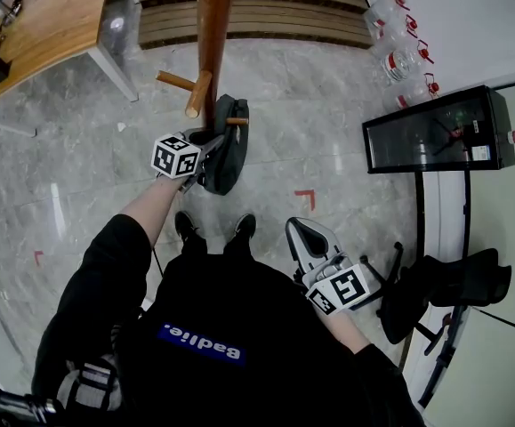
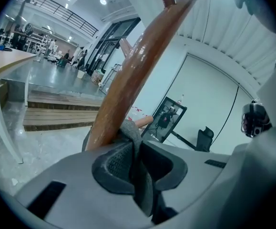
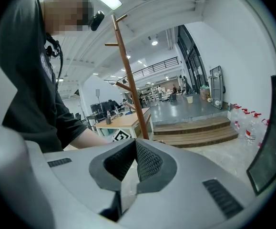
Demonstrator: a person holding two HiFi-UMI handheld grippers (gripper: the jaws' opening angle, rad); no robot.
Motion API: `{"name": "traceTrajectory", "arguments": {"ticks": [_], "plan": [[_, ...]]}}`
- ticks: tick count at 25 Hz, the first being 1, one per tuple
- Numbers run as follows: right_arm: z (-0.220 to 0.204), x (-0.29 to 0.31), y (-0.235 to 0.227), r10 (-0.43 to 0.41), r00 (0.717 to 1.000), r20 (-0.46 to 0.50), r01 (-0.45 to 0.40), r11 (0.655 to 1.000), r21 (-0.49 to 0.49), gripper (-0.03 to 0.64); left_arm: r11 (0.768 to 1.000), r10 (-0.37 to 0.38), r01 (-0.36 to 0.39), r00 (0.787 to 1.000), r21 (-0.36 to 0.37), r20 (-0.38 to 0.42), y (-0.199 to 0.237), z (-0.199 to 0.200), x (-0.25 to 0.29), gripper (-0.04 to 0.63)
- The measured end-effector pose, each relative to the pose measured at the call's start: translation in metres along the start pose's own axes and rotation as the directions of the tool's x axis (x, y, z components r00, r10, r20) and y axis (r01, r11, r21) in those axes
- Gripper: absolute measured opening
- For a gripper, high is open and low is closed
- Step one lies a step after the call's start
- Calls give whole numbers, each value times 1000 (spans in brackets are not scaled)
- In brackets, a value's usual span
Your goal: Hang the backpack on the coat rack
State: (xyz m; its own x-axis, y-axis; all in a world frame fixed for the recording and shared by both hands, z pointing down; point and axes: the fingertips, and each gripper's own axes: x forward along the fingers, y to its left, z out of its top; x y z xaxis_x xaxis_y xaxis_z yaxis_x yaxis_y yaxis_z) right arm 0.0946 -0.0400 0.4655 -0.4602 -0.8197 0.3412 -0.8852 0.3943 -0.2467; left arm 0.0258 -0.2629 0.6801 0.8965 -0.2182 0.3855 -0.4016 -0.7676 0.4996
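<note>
Up against the pole: my left claw sits here, pressed right beside the brown wood of the coat rack.
Left claw grip: clamped on a fold of grey strap. The fabric is bunched between my dark textured pads, and the strap rises out of the jaws to touch the pole.
Backpack: dark grey, seen from above, just beside the pole and below the two long pegs, with its top at my left claw.
Hanging or held: a short peg shows at the top of the backpack. I cannot tell whether the bag's weight is on that peg or only on my grip.
Long pegs: one juts left from the pole and another slants down toward my left claw. Both are bare.
Right claw: low at my right side, well apart from the rack. The jaws are brought together with the pad tips meeting, and nothing is between them.
Right claw's outlook: the rack stands upright ahead of it, with a wooden table behind the pole and wooden steps to the right.
Floor: grey polished stone. My black shoes stand near the foot of the rack.
</note>
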Motion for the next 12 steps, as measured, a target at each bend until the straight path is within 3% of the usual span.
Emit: {"name": "traceTrajectory", "arguments": {"ticks": [12], "plan": [[0, -16, -10, 42, 999, 29, -42, 999, -7, 8, 995, 98, -97, 995, 38, -36, 7, -7, 1, 81]]}}
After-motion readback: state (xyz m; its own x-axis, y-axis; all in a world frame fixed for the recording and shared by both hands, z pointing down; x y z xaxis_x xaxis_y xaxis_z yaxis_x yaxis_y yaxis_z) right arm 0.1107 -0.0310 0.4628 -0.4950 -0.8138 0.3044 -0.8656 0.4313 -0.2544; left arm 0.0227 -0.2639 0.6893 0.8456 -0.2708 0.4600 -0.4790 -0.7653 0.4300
